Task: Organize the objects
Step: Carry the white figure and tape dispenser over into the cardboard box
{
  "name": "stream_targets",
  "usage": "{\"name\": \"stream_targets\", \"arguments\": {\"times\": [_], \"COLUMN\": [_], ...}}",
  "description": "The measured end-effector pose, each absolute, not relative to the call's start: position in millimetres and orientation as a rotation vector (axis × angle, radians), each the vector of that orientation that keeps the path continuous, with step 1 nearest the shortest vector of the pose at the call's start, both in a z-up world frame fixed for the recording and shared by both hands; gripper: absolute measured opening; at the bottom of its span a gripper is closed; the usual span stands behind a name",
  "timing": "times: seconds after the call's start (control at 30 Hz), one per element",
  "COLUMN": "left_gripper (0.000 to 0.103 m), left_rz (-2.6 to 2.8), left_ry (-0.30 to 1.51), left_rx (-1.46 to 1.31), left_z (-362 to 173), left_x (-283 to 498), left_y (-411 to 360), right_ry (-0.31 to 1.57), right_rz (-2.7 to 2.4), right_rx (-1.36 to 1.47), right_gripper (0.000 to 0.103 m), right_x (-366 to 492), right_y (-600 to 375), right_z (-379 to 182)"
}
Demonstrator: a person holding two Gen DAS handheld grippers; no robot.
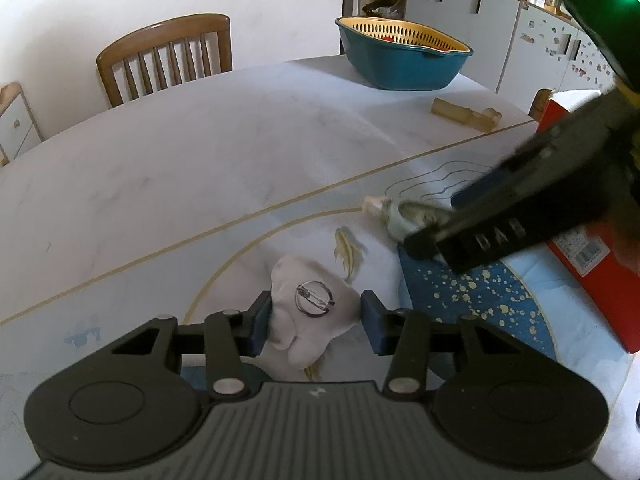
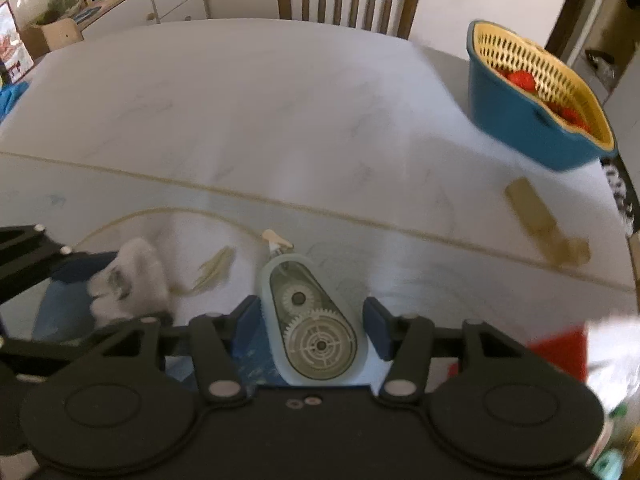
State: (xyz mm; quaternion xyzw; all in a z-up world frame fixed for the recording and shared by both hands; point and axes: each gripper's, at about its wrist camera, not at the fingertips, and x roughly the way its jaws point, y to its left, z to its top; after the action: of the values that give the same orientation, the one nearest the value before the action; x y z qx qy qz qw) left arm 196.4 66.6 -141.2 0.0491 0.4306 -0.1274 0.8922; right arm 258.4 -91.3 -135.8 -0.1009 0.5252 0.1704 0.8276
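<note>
- Left gripper: pads spread either side of a white tooth-shaped plush bearing a pin badge, seemingly just touching, not squeezing; it could slip sideways.
- Right gripper: jaws wide around a correction tape dispenser, not clamped; closing off-centre may twist it.
- Both lie near the table's near edge, on a printed mat.
- Basket, far right corner: red contents unclear.
- Motion blur softens the right view.

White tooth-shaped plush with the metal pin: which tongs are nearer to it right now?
Left. The left tongs straddle the white tooth-shaped plush, open, one pad on each side. The right tongs sit off to its right, open around the pale blue correction-tape dispenser.
</note>
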Motion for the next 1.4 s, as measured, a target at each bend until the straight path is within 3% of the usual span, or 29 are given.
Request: {"name": "stream_targets", "arguments": {"times": [0.57, 1.4], "left_gripper": [0.045, 0.045], "left_rz": [-0.274, -0.296], "left_ry": [0.914, 0.839], "left_rx": [0.067, 0.13], "left_z": [-119.3, -8.3], "left_x": [159.0, 129.4], "left_y": [62.8, -17.1], "right_ry": [1.156, 0.972], "right_rz": [0.312, 0.33], "right_rx": [-0.026, 0.076], "right_gripper": [0.054, 0.055], "right_x": [188.5, 150.3], "right_y": [-112.1, -201.6], "right_z": [-109.8, -7.9]}}
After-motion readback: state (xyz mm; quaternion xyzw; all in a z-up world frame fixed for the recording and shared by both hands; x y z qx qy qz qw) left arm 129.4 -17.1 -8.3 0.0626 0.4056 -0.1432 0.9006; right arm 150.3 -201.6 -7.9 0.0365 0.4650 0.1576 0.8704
